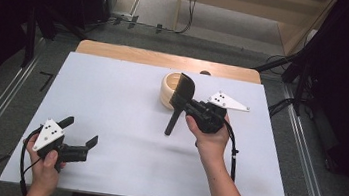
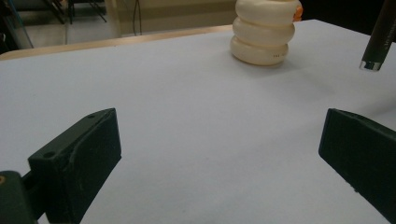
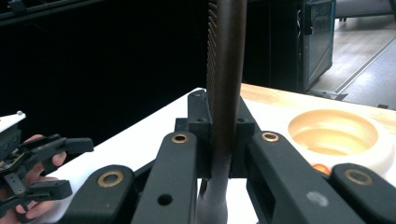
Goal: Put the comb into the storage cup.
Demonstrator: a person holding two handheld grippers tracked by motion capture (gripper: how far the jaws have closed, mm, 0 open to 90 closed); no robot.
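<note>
White tabletop point(image 1: 124, 122): right gripper point(image 1: 192, 108) clamps the comb point(image 1: 180, 101) beside the cream holder point(image 1: 169, 91); left gripper point(image 1: 78, 137) gapes empty. Keep it upright, lower slowly.

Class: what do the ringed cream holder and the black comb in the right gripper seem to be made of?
Holder: probably glazed ceramic or glossy plastic; smooth cream rings with soft highlights. Comb: likely hard moulded plastic, matt black with fine teeth; its handle tip looks metallic.

glossy cream ribbed holder point(image 2: 263, 32), matt black plastic brush point(image 1: 180, 101), smooth white table sheet point(image 1: 120, 116).
</note>
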